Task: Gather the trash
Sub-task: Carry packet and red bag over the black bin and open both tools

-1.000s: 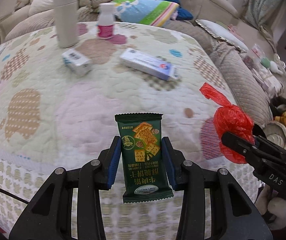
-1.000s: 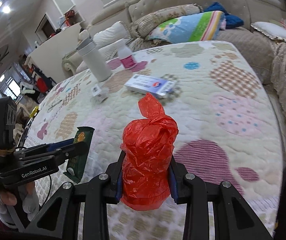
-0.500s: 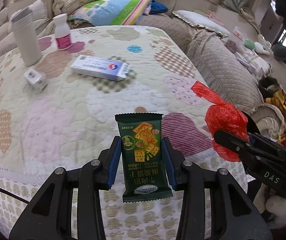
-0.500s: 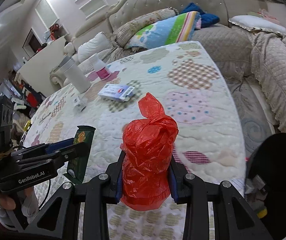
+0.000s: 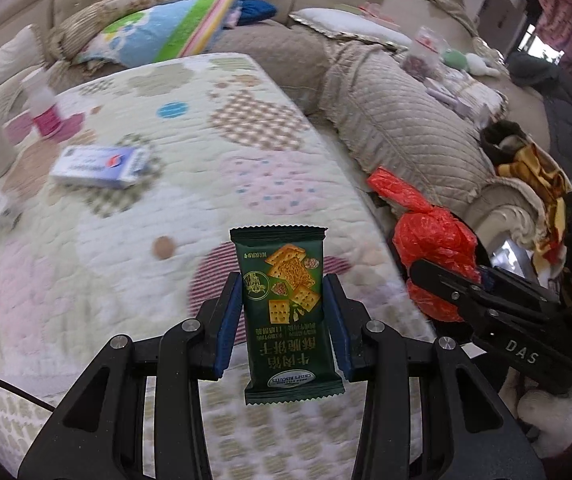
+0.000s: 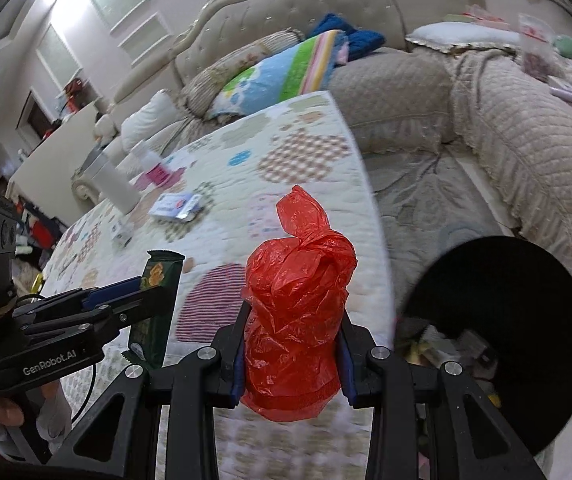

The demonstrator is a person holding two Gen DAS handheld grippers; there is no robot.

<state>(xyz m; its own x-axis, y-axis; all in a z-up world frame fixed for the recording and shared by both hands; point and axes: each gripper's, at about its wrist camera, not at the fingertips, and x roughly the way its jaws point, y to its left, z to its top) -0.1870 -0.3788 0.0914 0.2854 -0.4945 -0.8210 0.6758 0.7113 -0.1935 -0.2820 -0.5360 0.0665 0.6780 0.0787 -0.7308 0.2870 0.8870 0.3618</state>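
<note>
My left gripper (image 5: 282, 300) is shut on a dark green biscuit packet (image 5: 288, 312), held upright above the front right corner of the quilted table (image 5: 133, 248). In the right wrist view the same left gripper (image 6: 153, 284) and its green packet (image 6: 157, 300) show at the left. My right gripper (image 6: 292, 344) is shut on a knotted red plastic bag (image 6: 298, 320), which also appears at the right of the left wrist view as the red bag (image 5: 430, 240). A black bin (image 6: 502, 320) with trash inside stands on the floor to the right of the red bag.
On the table lie a blue-and-white box (image 5: 97, 166), a small white box (image 5: 1, 206), a pink-labelled bottle (image 5: 43, 108) and a white tumbler (image 6: 111, 182). A beige sofa (image 6: 526, 140) with a striped pillow (image 5: 165, 36) wraps round the back and right. A person's hand (image 6: 1, 412) holds the left gripper.
Both grippers have swung to the right, off the table's middle towards its right corner. The black bin has come into the right wrist view. Both grips are unchanged.
</note>
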